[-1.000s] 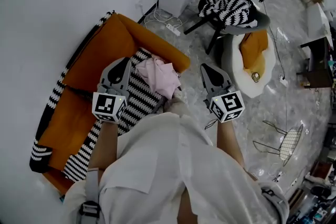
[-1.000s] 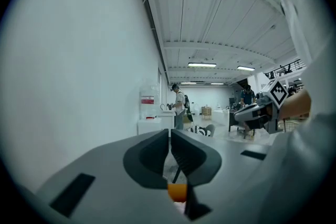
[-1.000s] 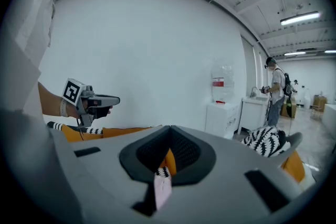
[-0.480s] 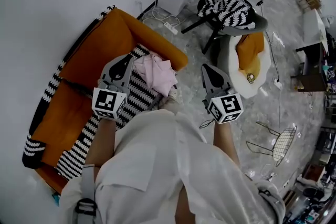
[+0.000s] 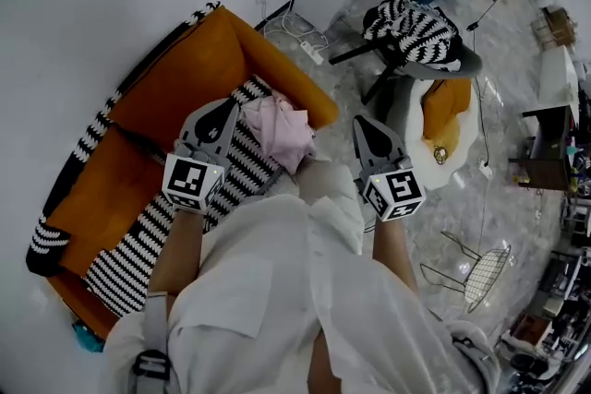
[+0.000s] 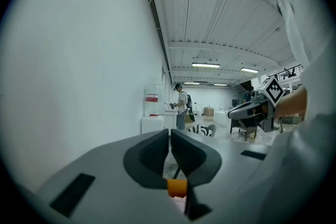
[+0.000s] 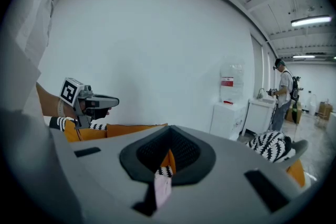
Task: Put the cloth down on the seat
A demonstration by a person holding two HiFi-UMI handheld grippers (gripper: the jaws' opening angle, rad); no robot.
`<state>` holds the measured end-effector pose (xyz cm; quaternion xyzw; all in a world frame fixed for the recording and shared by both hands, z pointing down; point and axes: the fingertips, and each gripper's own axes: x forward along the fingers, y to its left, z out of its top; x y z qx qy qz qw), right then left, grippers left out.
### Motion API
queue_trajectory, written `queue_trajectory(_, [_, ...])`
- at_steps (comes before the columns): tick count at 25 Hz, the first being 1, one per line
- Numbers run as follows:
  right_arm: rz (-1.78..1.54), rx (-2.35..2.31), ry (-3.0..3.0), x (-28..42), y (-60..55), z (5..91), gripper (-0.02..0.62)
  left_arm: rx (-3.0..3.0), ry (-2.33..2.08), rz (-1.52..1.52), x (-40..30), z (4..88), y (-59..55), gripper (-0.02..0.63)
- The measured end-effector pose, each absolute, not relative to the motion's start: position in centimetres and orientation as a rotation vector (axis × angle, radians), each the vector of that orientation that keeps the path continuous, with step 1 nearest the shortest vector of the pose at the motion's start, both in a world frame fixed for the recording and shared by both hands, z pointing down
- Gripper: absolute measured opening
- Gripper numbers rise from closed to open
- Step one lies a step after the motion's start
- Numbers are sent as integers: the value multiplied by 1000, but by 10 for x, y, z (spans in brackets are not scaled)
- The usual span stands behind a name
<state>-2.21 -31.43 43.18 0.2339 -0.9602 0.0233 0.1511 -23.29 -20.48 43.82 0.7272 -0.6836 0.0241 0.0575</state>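
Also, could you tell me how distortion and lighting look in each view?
Head view: fisheye bends the sofa and floor, light even. Left gripper view: dark round vignette, the near claw soft. Right gripper view: same vignette, ceiling lamp glaring.

One cloth (image 5: 280, 129), one sofa (image 5: 185, 74)

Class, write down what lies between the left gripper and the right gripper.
In the head view, the pink cloth lies bunched on the sofa's striped cover, between the left gripper and the right gripper.

Bright, even light from ceiling strip lamps (image 6: 206, 65); fisheye edges bend and darken; left gripper (image 6: 170, 136) blurs up close.
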Motion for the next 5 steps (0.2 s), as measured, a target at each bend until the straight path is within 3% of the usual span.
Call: queue_trajectory(5, [63,617,-2766,-37,-326,429,6,2192,-2088,72,-241,435,-216,26])
